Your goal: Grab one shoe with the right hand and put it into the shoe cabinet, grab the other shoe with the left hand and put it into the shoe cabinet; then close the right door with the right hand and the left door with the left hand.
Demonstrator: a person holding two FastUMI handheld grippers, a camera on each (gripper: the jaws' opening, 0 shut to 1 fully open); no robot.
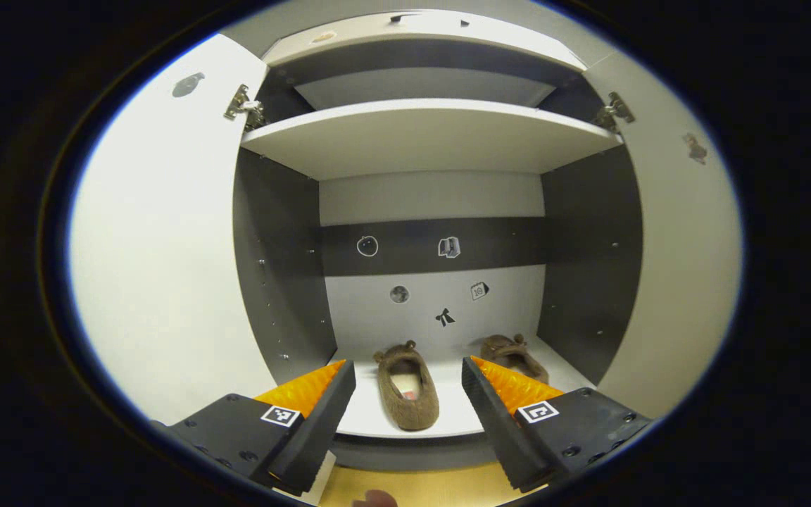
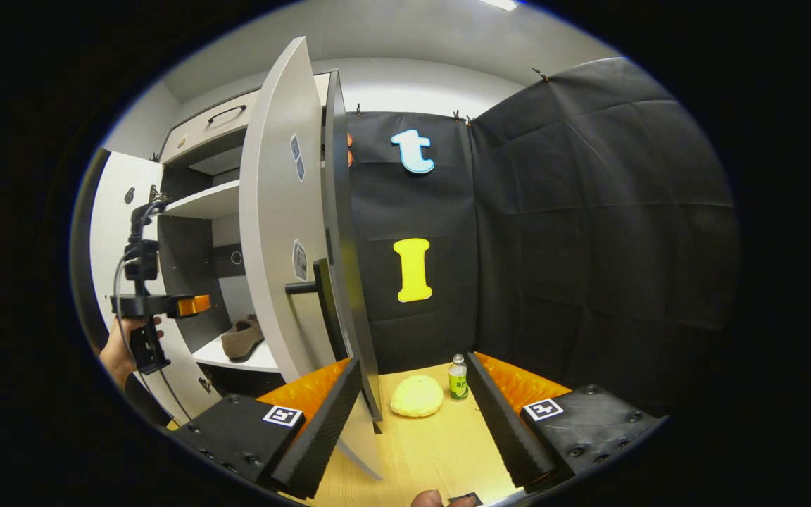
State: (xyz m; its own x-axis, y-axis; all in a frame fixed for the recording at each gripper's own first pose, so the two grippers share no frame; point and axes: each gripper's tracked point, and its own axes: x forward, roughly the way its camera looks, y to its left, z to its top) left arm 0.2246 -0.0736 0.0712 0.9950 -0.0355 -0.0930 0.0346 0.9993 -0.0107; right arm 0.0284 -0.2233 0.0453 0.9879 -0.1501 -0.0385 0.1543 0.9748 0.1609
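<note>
**Ana:** Nearest the lens in the left gripper view is the left claw [image 1: 409,394], its jaws spread wide with nothing between them. Just past them, both shoes sit on the bottom shelf [image 1: 448,415] of the shoe cabinet [image 1: 434,134]: the near shoe [image 1: 407,394] in the middle, the other shoe [image 1: 514,355] farther back on the right.

**Ben:** So the shoe steps look done. What about the doors?

**Ana:** Both stand wide open. The left door [image 1: 166,246] is swung out on the left, the right door [image 1: 680,267] on the right.

**Ben:** And the right claw [image 2: 412,405]?

**Ana:** Also open and empty. In the right gripper view it sits close beside the right door's outer face, near the dark handle [image 2: 310,289]. Beyond it, on the table [image 2: 426,451], lie a yellow lump [image 2: 416,396] and a small bottle [image 2: 457,378], well clear of the door.

**Ben:** So closing the right door is the step in hand?

**Ana:** I'd judge so. The next move calls for the right claw to press the door's outer face and sweep it shut, then the left claw does the same on its side.
</note>
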